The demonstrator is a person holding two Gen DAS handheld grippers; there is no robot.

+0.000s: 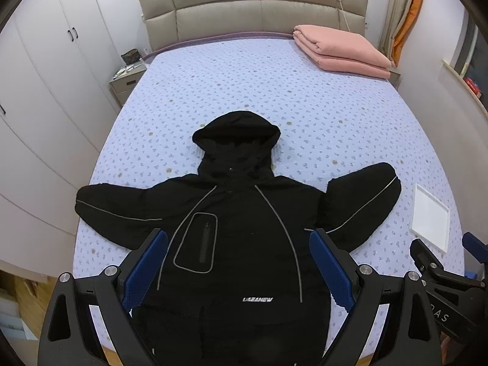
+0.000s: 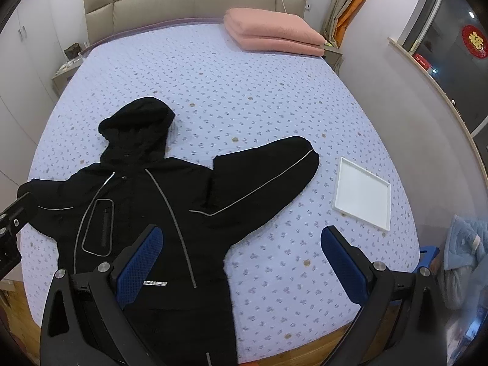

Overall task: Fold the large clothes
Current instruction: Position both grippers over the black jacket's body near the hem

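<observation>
A black hooded jacket with grey piping lies spread flat, front up, on the bed, both sleeves out to the sides and the hood toward the headboard. My left gripper hangs open above the jacket's chest, blue pads wide apart with nothing between them. The jacket sits left of centre in the right wrist view. My right gripper is open above its right side and the bare sheet below the right sleeve. Neither gripper touches the cloth. The other gripper shows at the left wrist view's right edge.
The bed has a lilac dotted sheet and a padded beige headboard. A folded pink quilt lies at the far right corner. A white flat tray rests right of the sleeve. White wardrobes stand left, a nightstand beside them.
</observation>
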